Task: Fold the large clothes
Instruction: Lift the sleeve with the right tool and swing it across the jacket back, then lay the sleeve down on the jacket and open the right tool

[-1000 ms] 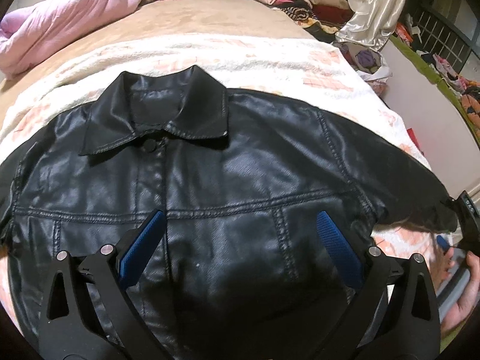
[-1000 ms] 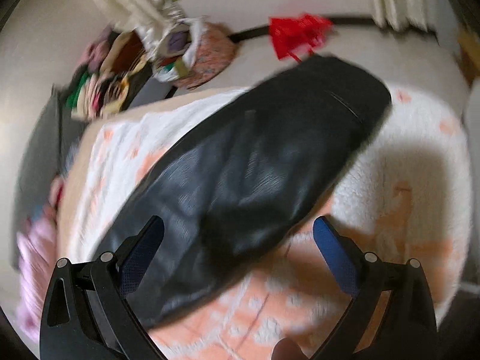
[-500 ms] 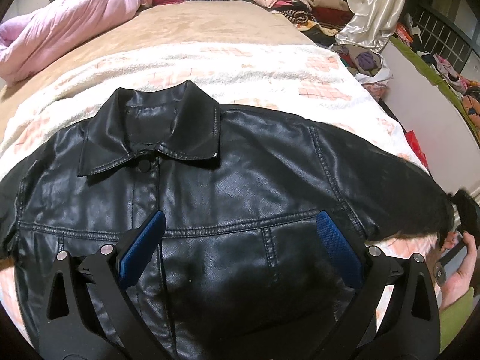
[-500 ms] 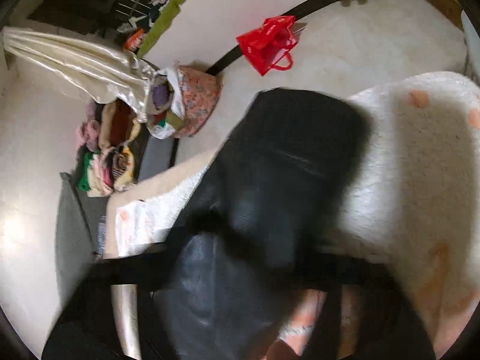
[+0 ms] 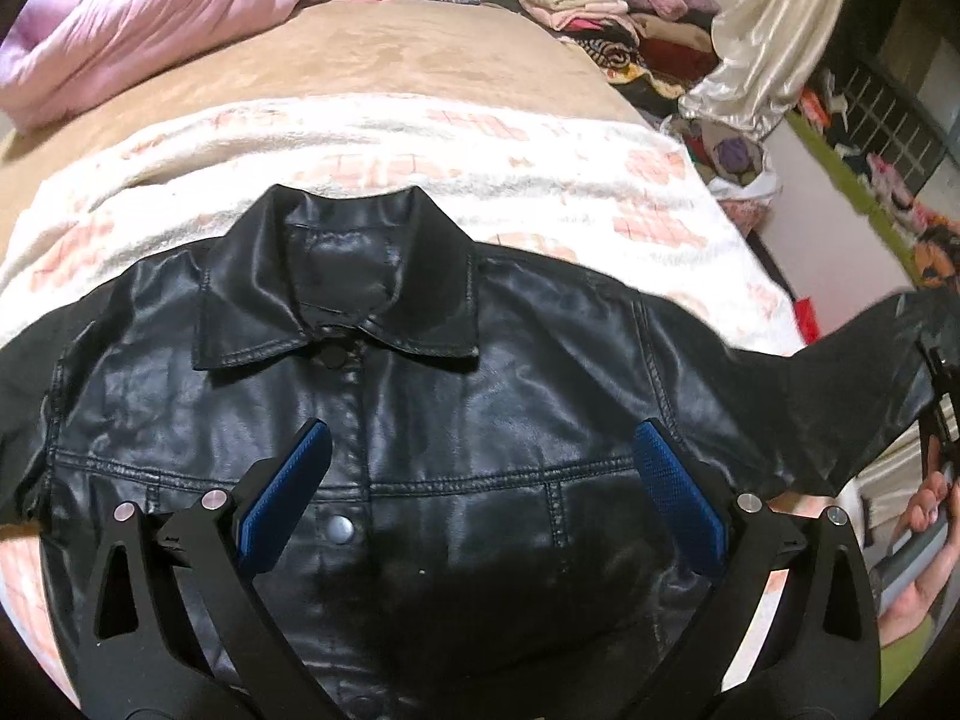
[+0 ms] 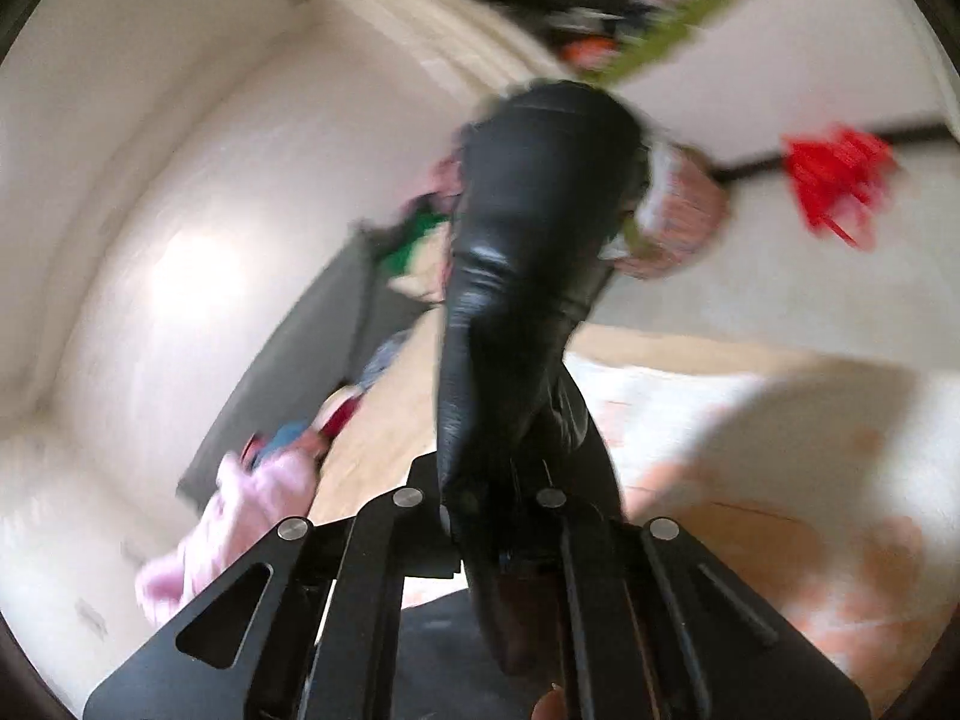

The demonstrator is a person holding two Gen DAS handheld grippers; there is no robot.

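bedroom, bed (image 5: 372,66) under a white-and-peach blanket (image 5: 420,144). left wrist view: black leather jacket (image 5: 372,408) face up, collar far; left tool (image 5: 480,492) hovering over the chest, jaws apart, empty; one sleeve (image 5: 840,384) raised at right edge. right wrist view, blurred: right tool (image 6: 504,516) clamped on sleeve cuff (image 6: 528,252), jaws having just closed. advice: carry the sleeve across the chest, keep tension, lay flat before release.

We see a glossy black jacket (image 5: 420,420) on a white blanket (image 5: 540,180) checked in peach — pink bedding (image 5: 150,18) behind, blue pads (image 5: 678,510).
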